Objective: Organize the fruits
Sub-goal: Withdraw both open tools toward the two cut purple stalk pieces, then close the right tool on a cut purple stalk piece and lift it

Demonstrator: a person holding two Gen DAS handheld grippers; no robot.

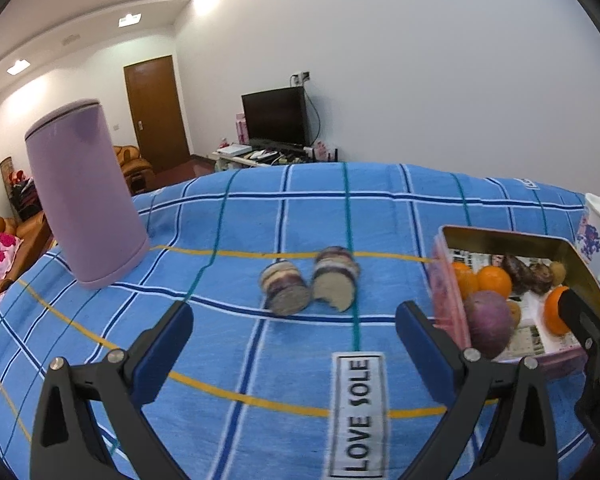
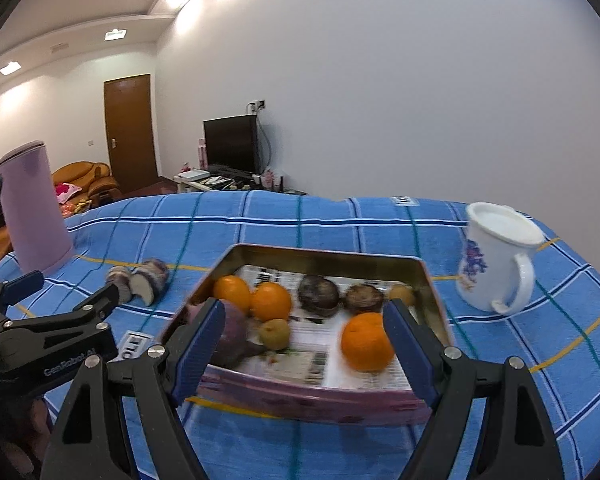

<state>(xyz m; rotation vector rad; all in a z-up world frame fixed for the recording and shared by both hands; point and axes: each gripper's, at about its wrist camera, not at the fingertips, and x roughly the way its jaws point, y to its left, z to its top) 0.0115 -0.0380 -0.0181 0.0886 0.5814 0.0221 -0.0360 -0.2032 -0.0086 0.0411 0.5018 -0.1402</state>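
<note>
The left gripper (image 1: 294,344) hangs with its jaws spread wide over the blue checked cloth (image 1: 236,216). Two purple-banded halves (image 1: 310,286) lie side by side at twelve o'clock. A lilac cylinder (image 1: 84,196) stands at ten o'clock, the fruit tin (image 1: 512,236) at two o'clock.

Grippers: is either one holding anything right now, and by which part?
Nothing is held. The left gripper is open above the cloth; the right gripper is open over the tin.

Black fingers (image 1: 168,344), blue pads (image 2: 408,356), silver screws
</note>
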